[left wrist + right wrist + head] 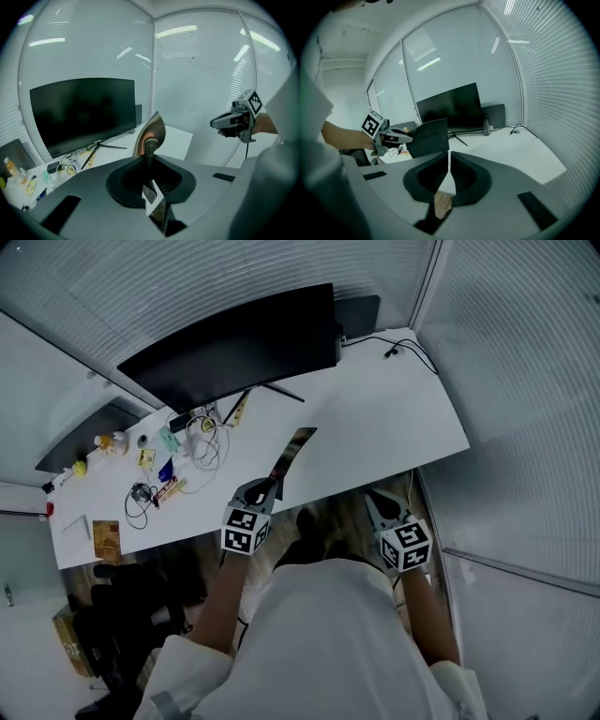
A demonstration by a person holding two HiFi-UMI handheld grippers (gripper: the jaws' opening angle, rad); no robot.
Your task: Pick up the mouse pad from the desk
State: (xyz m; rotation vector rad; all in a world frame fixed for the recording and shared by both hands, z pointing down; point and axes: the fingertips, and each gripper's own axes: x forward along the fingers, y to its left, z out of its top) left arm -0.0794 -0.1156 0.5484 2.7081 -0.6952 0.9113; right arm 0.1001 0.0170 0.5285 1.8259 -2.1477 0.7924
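Observation:
The mouse pad [292,454] is a thin dark sheet, held up off the white desk [394,418] and seen almost edge-on in the head view. My left gripper [273,487] is shut on its near edge. In the left gripper view the mouse pad [151,132] rises from between the jaws as a narrow curved blade. In the right gripper view the mouse pad [428,137] shows its flat dark face, with the left gripper [404,137] at its left side. My right gripper [376,502] hangs off the desk's front edge, to the right of the pad, shut and holding nothing [449,154].
A wide black monitor [234,343] stands at the back of the desk. Cables, small bottles and packets [164,460] crowd the desk's left part. A black cable [412,352] lies at the far right corner. Blinds and glass walls close in behind. A dark chair [122,615] stands on the floor at left.

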